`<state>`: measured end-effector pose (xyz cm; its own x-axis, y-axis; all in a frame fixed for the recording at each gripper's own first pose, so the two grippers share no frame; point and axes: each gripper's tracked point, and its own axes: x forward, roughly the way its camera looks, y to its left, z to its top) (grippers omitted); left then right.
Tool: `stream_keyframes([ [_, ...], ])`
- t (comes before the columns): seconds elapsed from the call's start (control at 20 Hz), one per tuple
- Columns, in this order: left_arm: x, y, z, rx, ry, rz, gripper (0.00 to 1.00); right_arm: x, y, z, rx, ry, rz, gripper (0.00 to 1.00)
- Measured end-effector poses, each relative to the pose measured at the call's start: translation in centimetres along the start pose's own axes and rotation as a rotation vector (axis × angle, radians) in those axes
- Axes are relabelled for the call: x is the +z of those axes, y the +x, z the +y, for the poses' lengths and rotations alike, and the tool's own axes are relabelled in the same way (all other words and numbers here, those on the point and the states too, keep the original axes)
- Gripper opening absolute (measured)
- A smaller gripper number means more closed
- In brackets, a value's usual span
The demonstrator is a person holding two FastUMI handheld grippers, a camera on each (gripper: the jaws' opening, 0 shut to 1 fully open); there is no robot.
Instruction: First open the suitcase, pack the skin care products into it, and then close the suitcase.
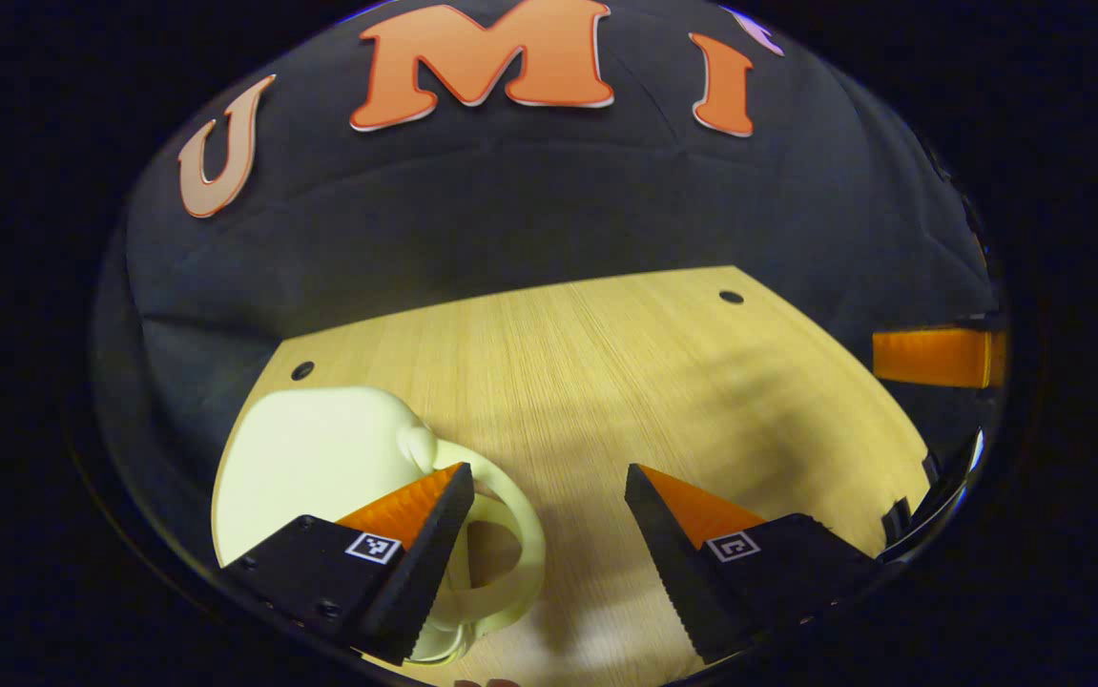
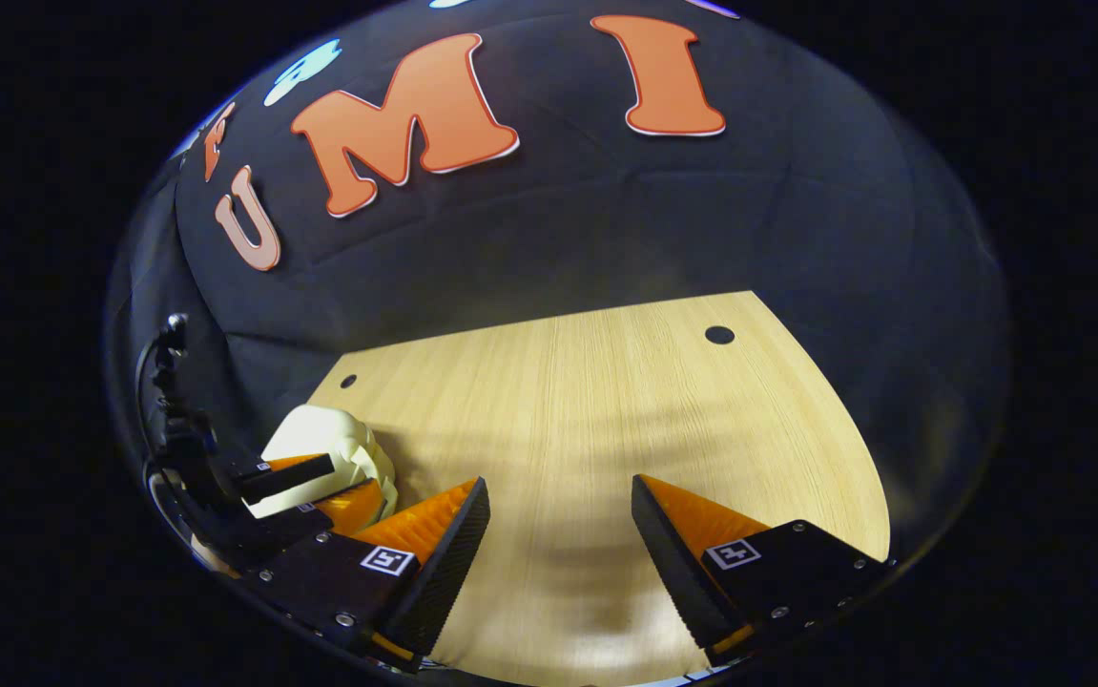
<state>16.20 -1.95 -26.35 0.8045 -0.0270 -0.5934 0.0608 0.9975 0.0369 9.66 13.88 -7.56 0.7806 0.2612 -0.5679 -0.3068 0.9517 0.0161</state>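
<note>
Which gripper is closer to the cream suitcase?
The left gripper: one finger sits right by the handle of the suitcase. The right gripper hangs over the table, farther off.

I'm working in a recording booth, not a lived-in room

A pale wood-grain tabletop (image 2: 596, 401) with round holes (image 2: 719, 335) near its far corners; black cloth wall (image 2: 606, 219) hangs directly behind and around that tabletop

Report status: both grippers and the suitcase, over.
Left gripper open, one of its fingers over the handle of the cream-coloured hard-shell suitcase. Right gripper open over bare light wooden table. Nothing in the way.
</note>
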Motion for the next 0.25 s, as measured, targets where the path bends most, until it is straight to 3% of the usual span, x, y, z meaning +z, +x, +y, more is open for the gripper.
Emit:
stream_keyframes([
  [0.25,9.7,-3.9,4.0,0.034,-0.061,-0.218,1.00,5.6,-2.0,2.1,-0.043,-0.072,-0.149,0.95],
])
